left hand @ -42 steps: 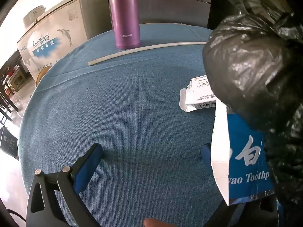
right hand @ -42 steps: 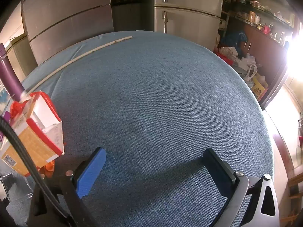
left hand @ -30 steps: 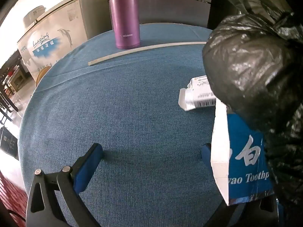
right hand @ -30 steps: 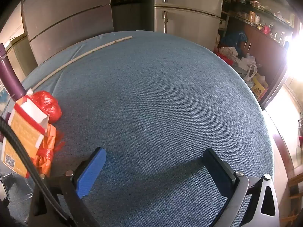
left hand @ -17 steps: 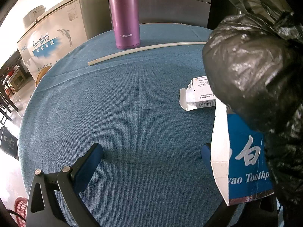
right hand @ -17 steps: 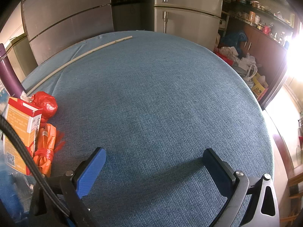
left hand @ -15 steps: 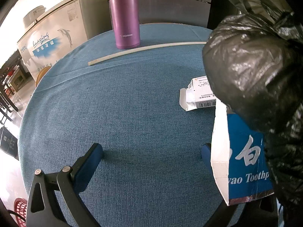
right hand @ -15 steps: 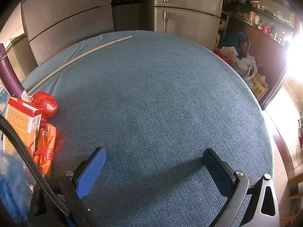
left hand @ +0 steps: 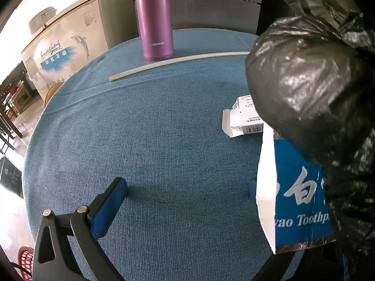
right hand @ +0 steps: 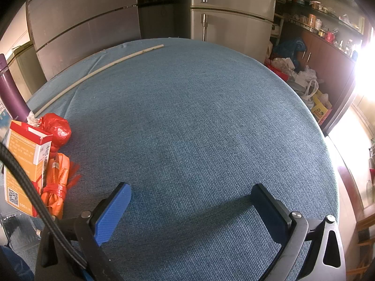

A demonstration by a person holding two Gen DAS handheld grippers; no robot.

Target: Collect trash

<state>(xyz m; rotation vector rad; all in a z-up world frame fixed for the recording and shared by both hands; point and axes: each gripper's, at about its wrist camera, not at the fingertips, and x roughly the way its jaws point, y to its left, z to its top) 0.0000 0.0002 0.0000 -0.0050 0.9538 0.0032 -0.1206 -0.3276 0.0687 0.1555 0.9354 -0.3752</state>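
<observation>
the left gripper (left hand: 185, 189) sits low over the round blue table (left hand: 164, 126) with its two blue fingers far apart, and nothing is between them. the right gripper (right hand: 191, 195) is wide apart too, with only bare table between its fingers, so both look ready to pick something up. a big black trash bag (left hand: 316, 98) bulges in on the right of the left view, close to the left gripper, likely so the trash has a short way to go. a blue toothpaste box (left hand: 295, 201) stands right against the bag, in front of the left gripper's far finger; i cannot tell if it is touching that finger. a small white box (left hand: 243, 121) lies flat on the table just past it, partly tucked behind the bag. in the right view, more trash sits in a little heap at the left edge: an orange box (right hand: 23, 161) standing up, a red crumpled ball (right hand: 57, 128) just behind it, and an orange wrapper (right hand: 56, 182) lying beside it. it seems bunched there so it is easy to reach. a purple flask (left hand: 153, 18) stands at the back, with a long white stick (left hand: 178, 62) lying in front of it. the flask is probably not trash.
</observation>
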